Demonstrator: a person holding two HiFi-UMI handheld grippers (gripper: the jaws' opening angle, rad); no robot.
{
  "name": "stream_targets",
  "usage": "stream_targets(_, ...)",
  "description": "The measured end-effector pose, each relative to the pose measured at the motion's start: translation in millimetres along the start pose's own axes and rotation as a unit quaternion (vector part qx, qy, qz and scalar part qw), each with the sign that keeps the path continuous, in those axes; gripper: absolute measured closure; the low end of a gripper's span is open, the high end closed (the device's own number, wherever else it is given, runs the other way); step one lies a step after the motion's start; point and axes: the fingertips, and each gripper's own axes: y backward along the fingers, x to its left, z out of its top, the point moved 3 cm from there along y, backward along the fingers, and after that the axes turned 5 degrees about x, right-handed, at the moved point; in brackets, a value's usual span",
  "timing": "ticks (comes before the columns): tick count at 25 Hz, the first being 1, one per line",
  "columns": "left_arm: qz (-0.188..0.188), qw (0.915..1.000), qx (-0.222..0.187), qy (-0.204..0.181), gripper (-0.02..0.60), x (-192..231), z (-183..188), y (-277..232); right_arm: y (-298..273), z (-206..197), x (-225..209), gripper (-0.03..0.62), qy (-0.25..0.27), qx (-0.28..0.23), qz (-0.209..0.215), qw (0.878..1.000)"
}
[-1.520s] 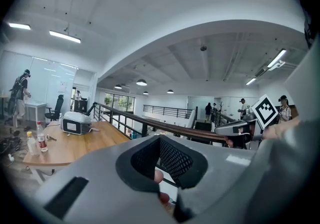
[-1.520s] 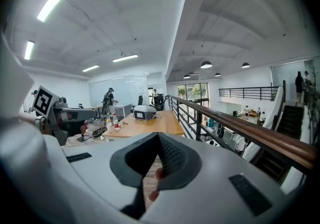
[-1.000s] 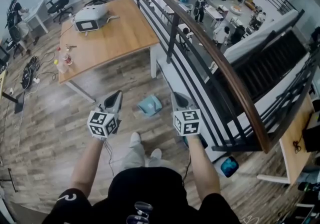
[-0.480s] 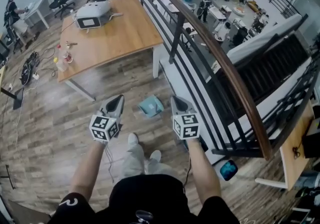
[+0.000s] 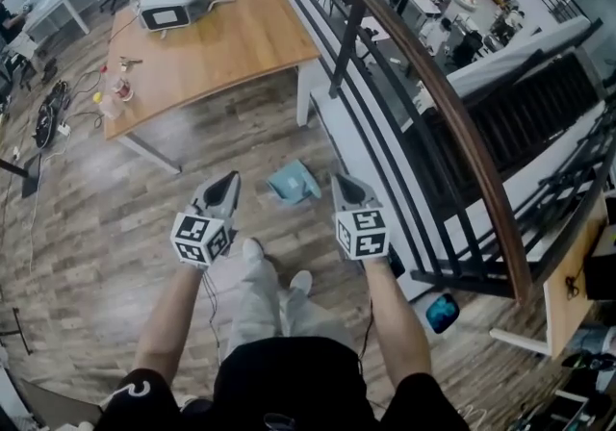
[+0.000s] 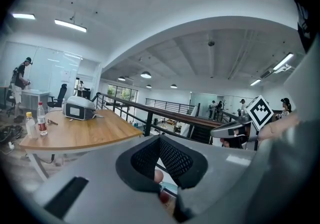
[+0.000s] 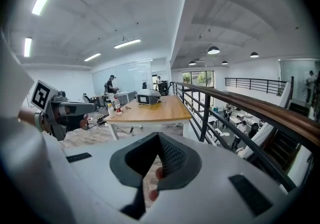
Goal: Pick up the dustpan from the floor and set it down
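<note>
Dustpan [image 5: 292, 183], pale blue, lying on floor [image 5: 106, 227].
Left claw [image 5: 228, 181] closed, empty; right claw [image 5: 340, 182] closed, empty; dustpan between them, untouched.

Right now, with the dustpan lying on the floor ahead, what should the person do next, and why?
Probably crouch and lower one tool toward the dustpan, opening its jaws. In the head view the dustpan lies untouched on the floor between the left tool and right tool; both are shut, empty and well above it.
</note>
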Motion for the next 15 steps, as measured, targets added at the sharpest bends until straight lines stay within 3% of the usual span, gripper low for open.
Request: stream_targets(15,-0.010,0.9991,0.037,0.019,0.584,46.9,-78.2,-52.6,-103.5,-65.5,-14.5,0.603,0.015,0.044,0.000,0.999)
